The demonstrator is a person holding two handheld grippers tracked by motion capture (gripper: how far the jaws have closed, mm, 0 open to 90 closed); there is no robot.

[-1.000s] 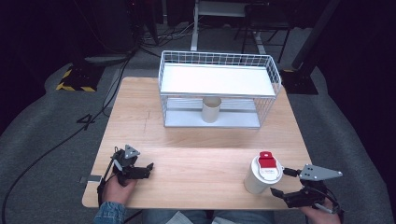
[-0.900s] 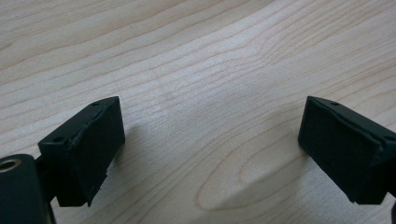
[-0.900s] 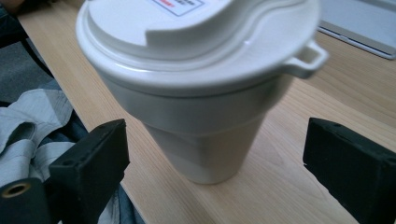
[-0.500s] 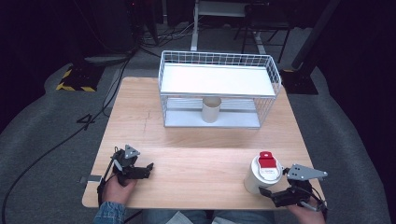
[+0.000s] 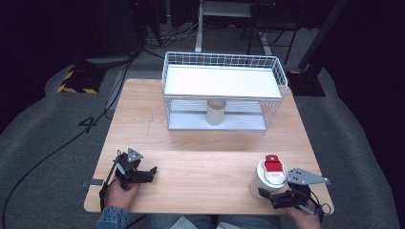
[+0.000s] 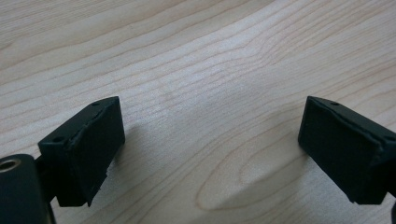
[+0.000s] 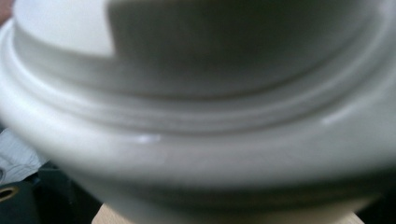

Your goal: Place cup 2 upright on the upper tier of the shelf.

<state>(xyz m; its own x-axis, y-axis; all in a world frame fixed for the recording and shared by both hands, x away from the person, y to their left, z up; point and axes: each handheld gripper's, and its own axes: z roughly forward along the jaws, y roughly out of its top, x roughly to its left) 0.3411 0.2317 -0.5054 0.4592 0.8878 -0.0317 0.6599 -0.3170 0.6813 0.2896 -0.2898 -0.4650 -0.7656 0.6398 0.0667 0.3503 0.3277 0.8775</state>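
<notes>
The white tub [image 5: 267,181] with the red flip lid [image 5: 272,163] sits near the front right corner of the desk [image 5: 205,148]. There's a label with some print on top, but it's too small to read from the high view. The right tongs [image 5: 274,197] are right up against the tub's near side, with the grey plate sticking out to the right. Can't tell if they're spread or pinching it: the high view is too coarse, and the right gripper view is just a blurry white curved wall [image 7: 196,116] with ridges, way too close, and the jaws aren't visible there.

The left tongs [image 5: 149,172] rest on the desk near the front left corner, well apart from the tub. The left gripper view is the useful one here: the left tongs [image 6: 210,154] are spread wide over bare wood grain, nothing between them.

Further back is a white wire rack [image 5: 224,90], and a plain cream cup [image 5: 216,111] stands upright on its lower level under the shelf.
</notes>
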